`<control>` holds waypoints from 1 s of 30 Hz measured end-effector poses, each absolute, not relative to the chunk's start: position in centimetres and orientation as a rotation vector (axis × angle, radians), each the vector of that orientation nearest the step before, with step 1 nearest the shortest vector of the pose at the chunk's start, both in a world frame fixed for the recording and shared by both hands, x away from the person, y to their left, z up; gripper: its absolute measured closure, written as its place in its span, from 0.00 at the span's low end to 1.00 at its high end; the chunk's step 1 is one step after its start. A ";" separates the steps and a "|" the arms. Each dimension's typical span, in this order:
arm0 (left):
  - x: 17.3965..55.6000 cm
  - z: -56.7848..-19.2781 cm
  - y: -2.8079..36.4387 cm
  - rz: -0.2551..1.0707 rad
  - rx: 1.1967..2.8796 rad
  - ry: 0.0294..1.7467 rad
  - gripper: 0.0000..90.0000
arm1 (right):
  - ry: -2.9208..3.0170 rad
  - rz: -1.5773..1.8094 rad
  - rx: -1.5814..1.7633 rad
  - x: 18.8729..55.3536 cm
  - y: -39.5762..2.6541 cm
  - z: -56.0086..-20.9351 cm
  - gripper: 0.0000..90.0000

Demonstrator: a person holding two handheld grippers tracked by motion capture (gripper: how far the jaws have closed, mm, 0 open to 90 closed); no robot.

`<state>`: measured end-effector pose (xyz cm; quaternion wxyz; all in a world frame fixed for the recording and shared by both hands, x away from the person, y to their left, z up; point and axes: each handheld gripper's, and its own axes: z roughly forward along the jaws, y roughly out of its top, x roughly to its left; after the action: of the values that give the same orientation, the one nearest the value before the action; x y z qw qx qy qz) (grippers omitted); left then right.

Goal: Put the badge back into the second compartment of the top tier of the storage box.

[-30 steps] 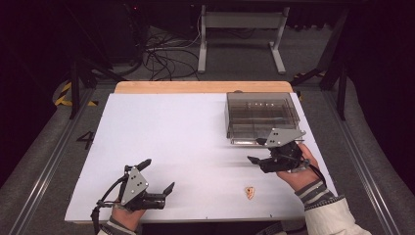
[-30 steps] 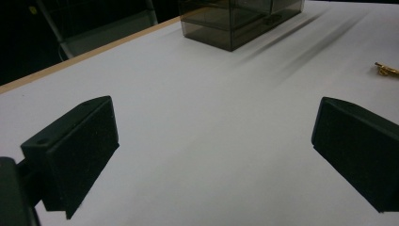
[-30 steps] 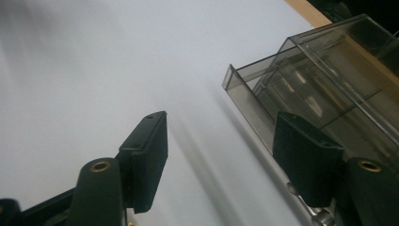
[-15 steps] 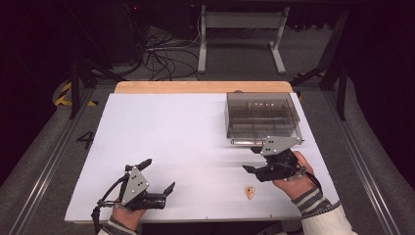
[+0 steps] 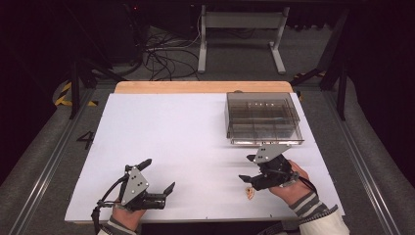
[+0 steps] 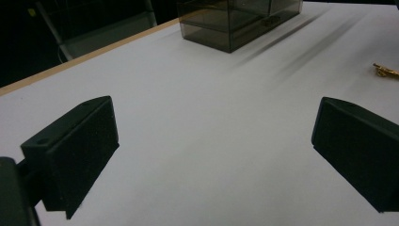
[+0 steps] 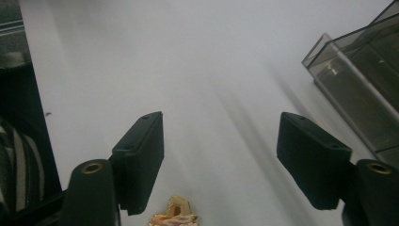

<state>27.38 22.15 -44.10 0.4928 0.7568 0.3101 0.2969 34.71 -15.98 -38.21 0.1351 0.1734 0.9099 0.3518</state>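
Right hand-held gripper is open, nothing between the jaws, just above the small gold trinket on the table near its front edge. Left hand-held gripper idles wide open. Straddle the trinket squarely and get the jaw tips low before closing. Smoked plastic compartment box lies beyond. No readable labels.

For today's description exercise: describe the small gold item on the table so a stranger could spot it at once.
Start at the white table with the smoky clear box far right. Come toward the near edge to the right gripper; beside its lower jaw lies the small gold item. It is the sheet's one shiny, loose piece.
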 end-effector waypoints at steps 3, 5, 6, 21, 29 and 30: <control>27.4 -44.1 22.2 0.725 1.840 0.749 0.02 | 2.667 1.021 0.508 34.5 -15.9 -38.6 0.41; 27.4 -44.1 22.2 0.725 1.840 0.750 0.02 | 2.685 1.014 0.508 34.4 -15.7 -39.0 0.41; 27.4 -44.1 22.2 0.727 1.839 0.749 0.02 | 2.695 1.006 0.510 34.4 -15.7 -39.1 0.41; 27.3 -44.1 22.2 0.722 1.836 0.753 0.02 | 2.775 0.906 0.532 33.8 -15.3 -41.2 0.41; 27.3 -44.1 22.2 0.725 1.841 0.753 0.02 | 2.812 0.839 0.540 33.6 -15.4 -41.8 0.42; 27.3 -44.1 22.2 0.725 1.840 0.754 0.02 | 2.814 0.832 0.538 33.6 -15.4 -41.9 0.42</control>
<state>27.34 22.20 -44.11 0.4904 0.7577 0.3104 0.2984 33.65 -15.40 -41.92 0.0791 0.1799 0.9403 0.2779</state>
